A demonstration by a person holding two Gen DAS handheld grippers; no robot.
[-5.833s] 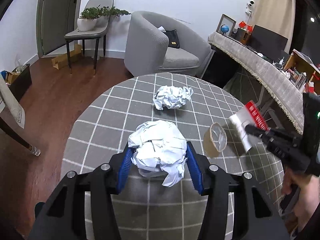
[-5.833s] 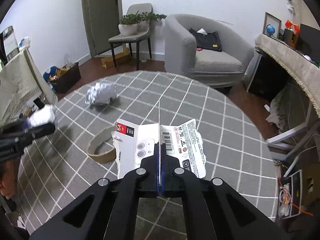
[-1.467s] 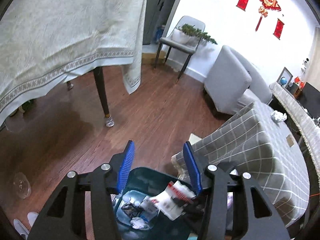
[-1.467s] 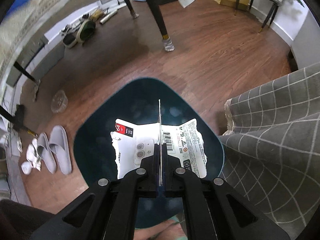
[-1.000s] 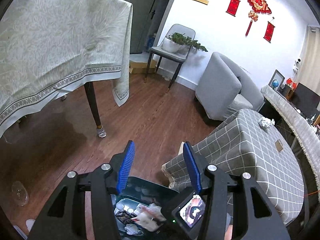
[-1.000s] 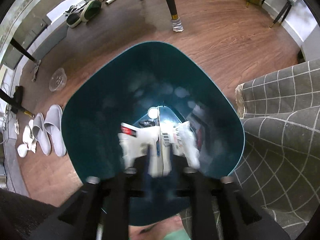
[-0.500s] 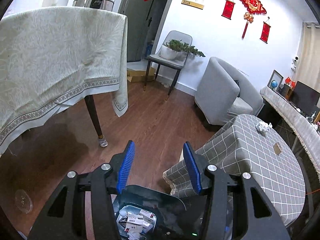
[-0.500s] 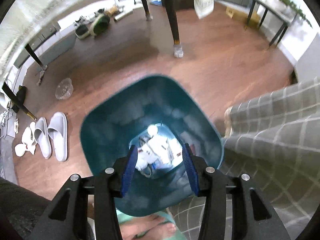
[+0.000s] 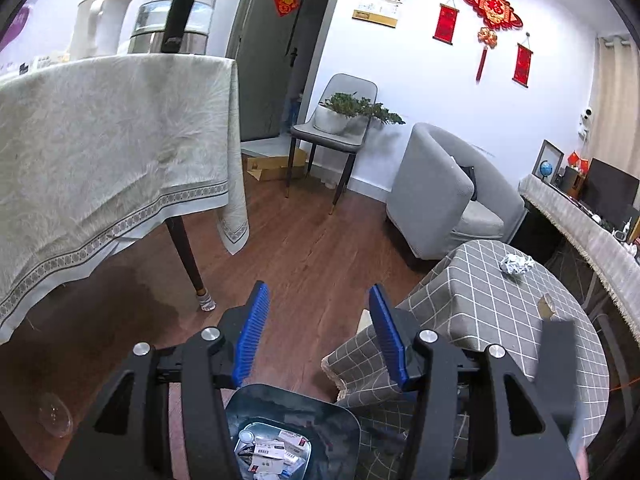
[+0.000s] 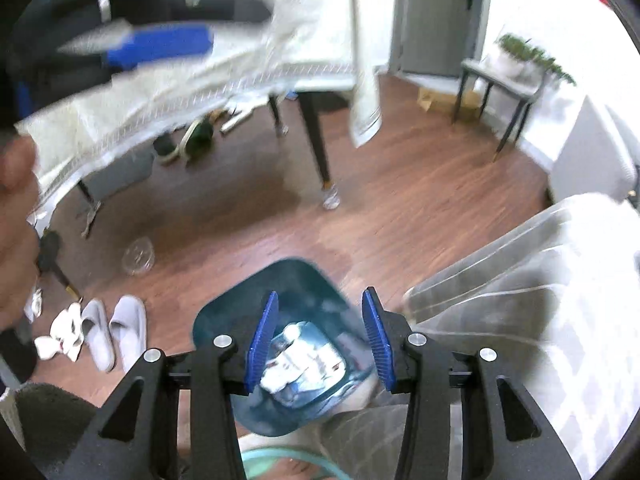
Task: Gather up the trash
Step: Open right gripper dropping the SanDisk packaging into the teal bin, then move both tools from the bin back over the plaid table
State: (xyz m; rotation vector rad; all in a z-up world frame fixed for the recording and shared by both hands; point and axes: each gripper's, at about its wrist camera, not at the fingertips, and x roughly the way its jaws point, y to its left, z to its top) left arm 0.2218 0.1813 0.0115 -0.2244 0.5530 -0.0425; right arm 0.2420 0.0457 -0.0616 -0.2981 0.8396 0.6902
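Both the left gripper and the right gripper stand about half open with nothing between their blue pads, the left's jaws having just spread a little and the right's drawn in slightly. Below them the teal trash bin sits on the wooden floor with wrappers and crumpled paper inside. A crumpled paper ball and a tape roll lie on the grey checked table beside the bin.
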